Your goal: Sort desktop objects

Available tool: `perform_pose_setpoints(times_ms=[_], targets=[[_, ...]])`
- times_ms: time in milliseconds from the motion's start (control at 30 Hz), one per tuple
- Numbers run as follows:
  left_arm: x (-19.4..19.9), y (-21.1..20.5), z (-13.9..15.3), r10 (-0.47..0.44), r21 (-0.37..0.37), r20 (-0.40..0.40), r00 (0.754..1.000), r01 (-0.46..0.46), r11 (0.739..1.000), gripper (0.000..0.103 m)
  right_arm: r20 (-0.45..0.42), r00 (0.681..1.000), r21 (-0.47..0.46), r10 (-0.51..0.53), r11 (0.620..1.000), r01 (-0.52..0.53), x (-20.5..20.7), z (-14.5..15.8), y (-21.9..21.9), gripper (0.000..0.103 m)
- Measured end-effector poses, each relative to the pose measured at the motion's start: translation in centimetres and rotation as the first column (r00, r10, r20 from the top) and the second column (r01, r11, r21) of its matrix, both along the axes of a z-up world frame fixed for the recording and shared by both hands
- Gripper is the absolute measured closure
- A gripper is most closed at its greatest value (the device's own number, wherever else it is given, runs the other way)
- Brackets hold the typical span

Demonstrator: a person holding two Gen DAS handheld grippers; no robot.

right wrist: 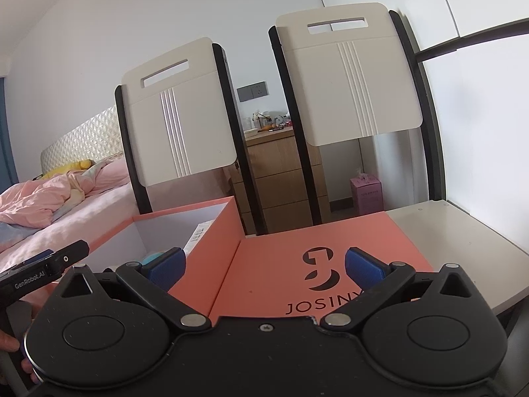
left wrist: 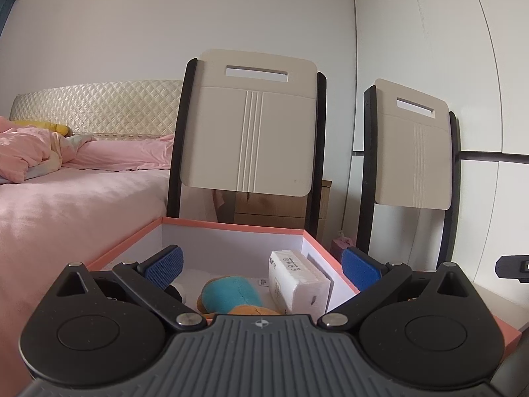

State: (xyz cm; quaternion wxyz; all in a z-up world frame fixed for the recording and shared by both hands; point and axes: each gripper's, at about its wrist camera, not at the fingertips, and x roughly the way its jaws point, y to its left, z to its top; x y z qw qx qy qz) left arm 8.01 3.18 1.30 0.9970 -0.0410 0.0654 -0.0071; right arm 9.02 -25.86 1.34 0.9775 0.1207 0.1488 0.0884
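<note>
An open orange box (left wrist: 231,224) with white inner walls sits on the table. Inside it lie a blue and orange plush toy (left wrist: 228,294) and a white tissue pack (left wrist: 296,281). My left gripper (left wrist: 261,263) hovers open over the box, nothing between its blue pads. In the right wrist view the same box (right wrist: 218,231) stands at left, and its flat orange lid (right wrist: 317,248) with a dark logo lies beside it on the table. My right gripper (right wrist: 264,264) is open above the lid, holding nothing.
Two folding chairs (left wrist: 251,125) (right wrist: 350,76) lean against the wall behind the white table (right wrist: 463,241). A bed with pink bedding (left wrist: 66,192) lies to the left. A wooden drawer unit (right wrist: 277,178) and a small pink box (right wrist: 365,195) stand behind the chairs.
</note>
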Motion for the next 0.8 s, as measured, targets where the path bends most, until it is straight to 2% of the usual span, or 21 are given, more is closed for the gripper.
perform_pose_setpoints(times_ms=[500, 633, 800], targets=[[-1.2, -1.7, -0.3, -0.040, 0.012, 0.024, 0.999, 0.040, 0.999, 0.000, -0.018, 0.999, -0.010, -0.037, 0.999, 0.037, -0.3, -0.3, -2.4, 0.001], [-1.6, -2.7, -0.9, -0.072, 0.042, 0.031, 0.997, 0.070, 0.997, 0.000, -0.035, 0.998, 0.008, -0.046, 0.999, 0.046, -0.5, -0.6, -3.6, 0.001], [-2.4, -4.0, -1.5, -0.113, 0.044, 0.032, 0.993, 0.111, 0.993, 0.000, -0.058, 0.996, 0.003, -0.062, 0.998, 0.062, -0.7, -1.1, -5.4, 0.001]])
